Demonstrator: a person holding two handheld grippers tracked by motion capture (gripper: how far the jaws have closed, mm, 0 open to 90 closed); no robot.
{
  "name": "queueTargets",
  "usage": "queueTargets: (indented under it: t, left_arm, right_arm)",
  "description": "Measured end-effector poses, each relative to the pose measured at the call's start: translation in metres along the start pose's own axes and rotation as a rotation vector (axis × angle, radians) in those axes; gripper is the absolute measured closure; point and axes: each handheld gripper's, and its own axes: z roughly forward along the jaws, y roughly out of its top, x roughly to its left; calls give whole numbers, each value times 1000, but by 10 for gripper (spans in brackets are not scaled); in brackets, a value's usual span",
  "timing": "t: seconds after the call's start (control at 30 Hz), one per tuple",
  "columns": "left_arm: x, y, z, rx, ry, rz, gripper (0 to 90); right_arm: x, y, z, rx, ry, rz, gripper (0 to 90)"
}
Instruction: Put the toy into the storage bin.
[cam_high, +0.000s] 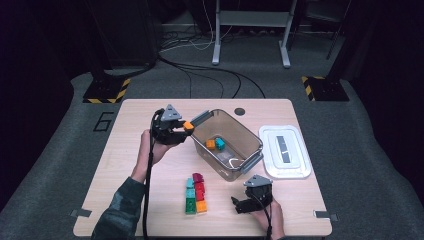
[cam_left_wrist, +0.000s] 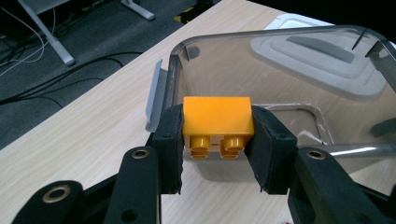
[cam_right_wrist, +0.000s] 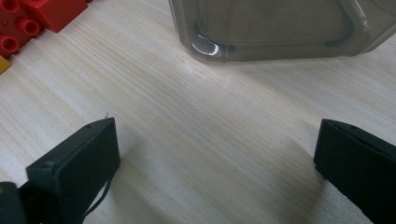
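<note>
The left gripper (cam_high: 184, 128) grasps an orange brick (cam_left_wrist: 218, 125) in its jaws at the clear bin's (cam_high: 252, 148) ten o'clock rim. The right gripper (cam_high: 242, 203) rests released on the pale wooden surface (cam_high: 125, 150); cables (cam_high: 210, 75) trail across grey carpet beyond.

I see a glossy, smooth plastic orange brick (cam_left_wrist: 218, 122) pinched between matt black, rubbery-looking pads (cam_left_wrist: 170, 142). The bin (cam_left_wrist: 280, 88) beside it is clear, smoke-tinted plastic with a sheen. My table (cam_right_wrist: 210, 116) is pale wood-grain laminate, smooth and matt. The lid (cam_high: 285, 152) looks whitish plastic.
</note>
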Motion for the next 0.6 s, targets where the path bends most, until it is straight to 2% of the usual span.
queueTargets:
  t: [0.6]
  left_arm:
    - [3,19,39,38,-38,6,586]
  right_arm:
    - [0,0,0,-1,-1,4,0]
